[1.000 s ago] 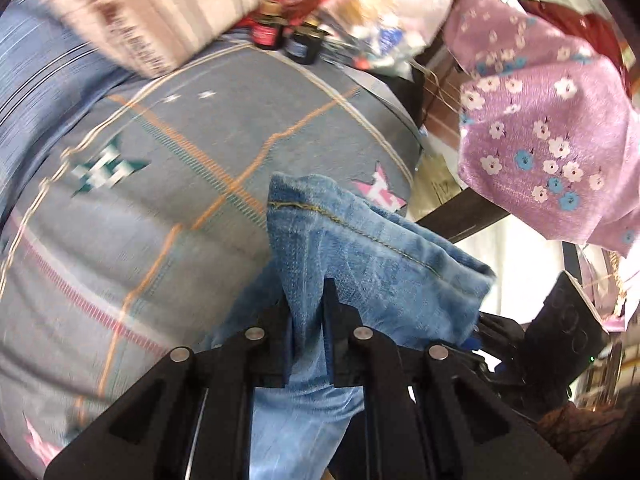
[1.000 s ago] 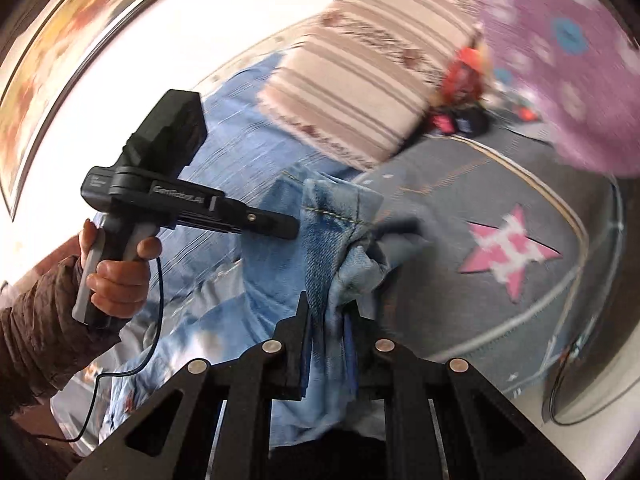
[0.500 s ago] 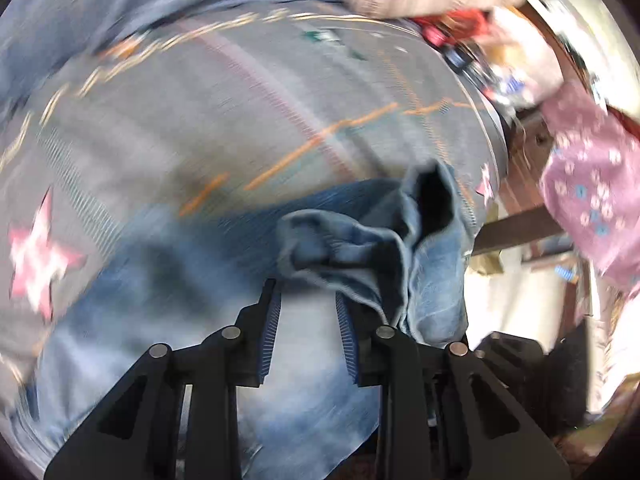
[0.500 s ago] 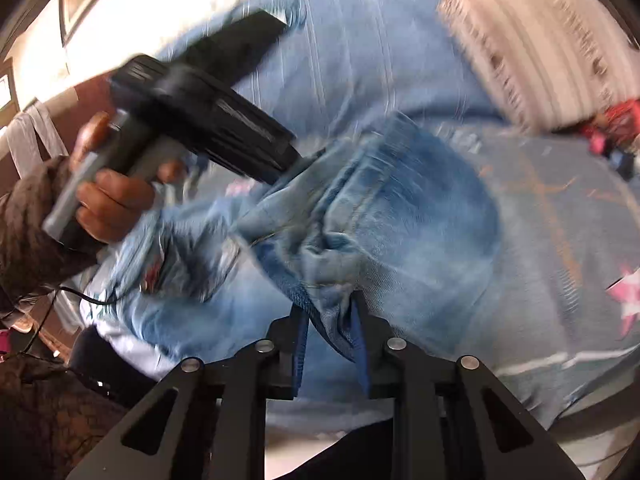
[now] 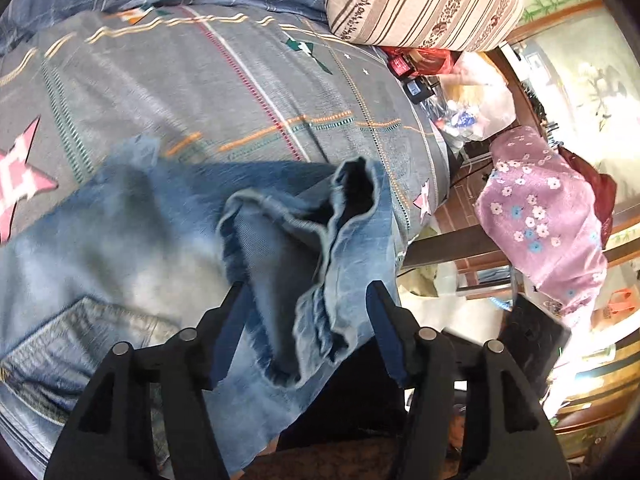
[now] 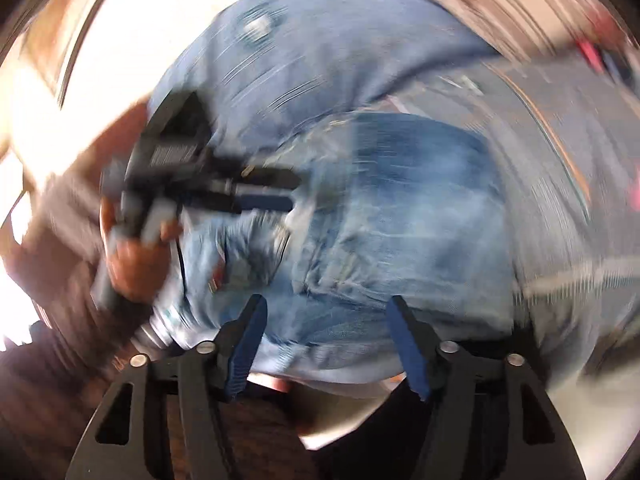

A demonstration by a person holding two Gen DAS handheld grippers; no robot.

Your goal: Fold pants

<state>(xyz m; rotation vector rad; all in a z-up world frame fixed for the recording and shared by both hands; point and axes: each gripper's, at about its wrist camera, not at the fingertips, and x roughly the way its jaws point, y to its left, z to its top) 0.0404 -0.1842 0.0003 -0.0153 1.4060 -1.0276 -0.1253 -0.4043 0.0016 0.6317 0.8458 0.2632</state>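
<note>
Jaws of both grippers stood wide apart and held nothing: the left gripper (image 5: pixel 306 332) hovered over the two bunched leg cuffs of the one pair of faded blue denim pants (image 5: pixel 120 248), and the right gripper (image 6: pixel 326 340) hung over the same pants in a motion-blurred view. Those pants lay spread on the grey patterned bedspread (image 5: pixel 200 92) with pink stars. One striped beige pillow (image 5: pixel 420 0) sat at the bed's far end, and one pink floral cloth (image 5: pixel 544 216) hung beside it.
</note>
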